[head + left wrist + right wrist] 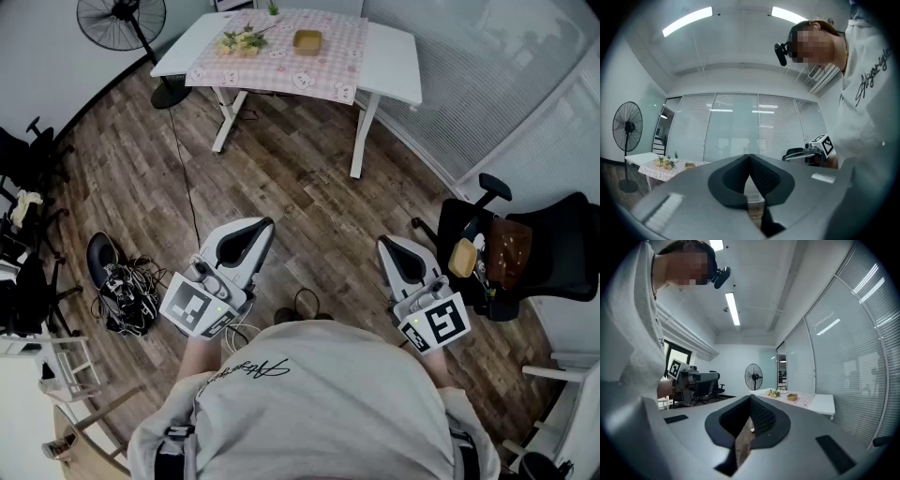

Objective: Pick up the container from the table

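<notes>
L gripper (265, 227) and R gripper (386, 244) are both fully closed on nothing, held by my waist. Risks: snagging the cloth (281, 73) on the table (394, 66) could drag everything; jaws left unopened would just shove the container (307, 41); flowers (242, 41) nearby may get clipped. Container's on the far table, well apart, ahead, roughly btwn both grippers.

A white table (389, 56) bears a pink checked cloth (323, 67) — on it a yellow container (307, 40) and flowers (242, 41).
</notes>
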Available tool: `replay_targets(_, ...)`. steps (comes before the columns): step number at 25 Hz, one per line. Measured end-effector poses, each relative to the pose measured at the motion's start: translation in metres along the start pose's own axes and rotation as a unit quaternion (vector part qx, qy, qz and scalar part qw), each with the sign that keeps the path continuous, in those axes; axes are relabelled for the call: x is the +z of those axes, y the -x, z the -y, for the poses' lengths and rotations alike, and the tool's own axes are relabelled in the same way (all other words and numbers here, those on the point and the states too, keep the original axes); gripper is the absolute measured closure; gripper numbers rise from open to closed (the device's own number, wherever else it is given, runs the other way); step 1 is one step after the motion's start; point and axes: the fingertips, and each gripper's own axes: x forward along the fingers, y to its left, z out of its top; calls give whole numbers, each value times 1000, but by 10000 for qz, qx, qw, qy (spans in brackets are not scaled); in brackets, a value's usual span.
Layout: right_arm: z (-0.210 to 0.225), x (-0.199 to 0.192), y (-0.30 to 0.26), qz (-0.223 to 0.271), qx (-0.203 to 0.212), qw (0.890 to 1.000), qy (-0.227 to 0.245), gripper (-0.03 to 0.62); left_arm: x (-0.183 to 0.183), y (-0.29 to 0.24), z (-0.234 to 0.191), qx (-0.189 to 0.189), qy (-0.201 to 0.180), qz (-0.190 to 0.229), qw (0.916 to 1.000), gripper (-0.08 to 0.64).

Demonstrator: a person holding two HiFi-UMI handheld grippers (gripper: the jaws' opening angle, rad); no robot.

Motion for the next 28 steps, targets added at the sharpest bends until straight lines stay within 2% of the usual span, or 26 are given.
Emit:
replay_targets(5, -1, -3, -2, -41, 70, 9999, 61, 591, 0, 0, 1, 34, 88, 36, 9999, 558)
replay_targets(14, -8, 0, -2, -24, 148, 9998, 94, 591, 7, 3, 3, 32, 3, 44, 10000, 558)
replay_targets(19, -6, -5, -1, 8, 86, 9999, -139, 589, 5, 3, 7, 8, -43, -16, 10000, 558)
replay_targets(22, -5, -7, 0, 31, 20, 9998, -200, 589, 3, 4, 7, 11, 64, 14, 10000, 554)
replay_targets(23, -5, -7, -1, 30, -14, 9998, -198, 589, 3, 5, 7, 17, 118, 34, 9999, 541)
replay_targets(25, -6, -7, -2, 42, -17, 9997, -222, 578, 2, 7, 4, 54, 165, 44, 9998, 464)
replay_targets(27, -10, -7, -4, 37, 40, 9996, -263, 478, 2, 9, 4, 73, 140, 35, 9999, 407)
replay_targets(28, -11, -7, -5, 29, 61, 9996, -264, 463, 2, 9, 4, 70, 131, 44, 9999, 399)
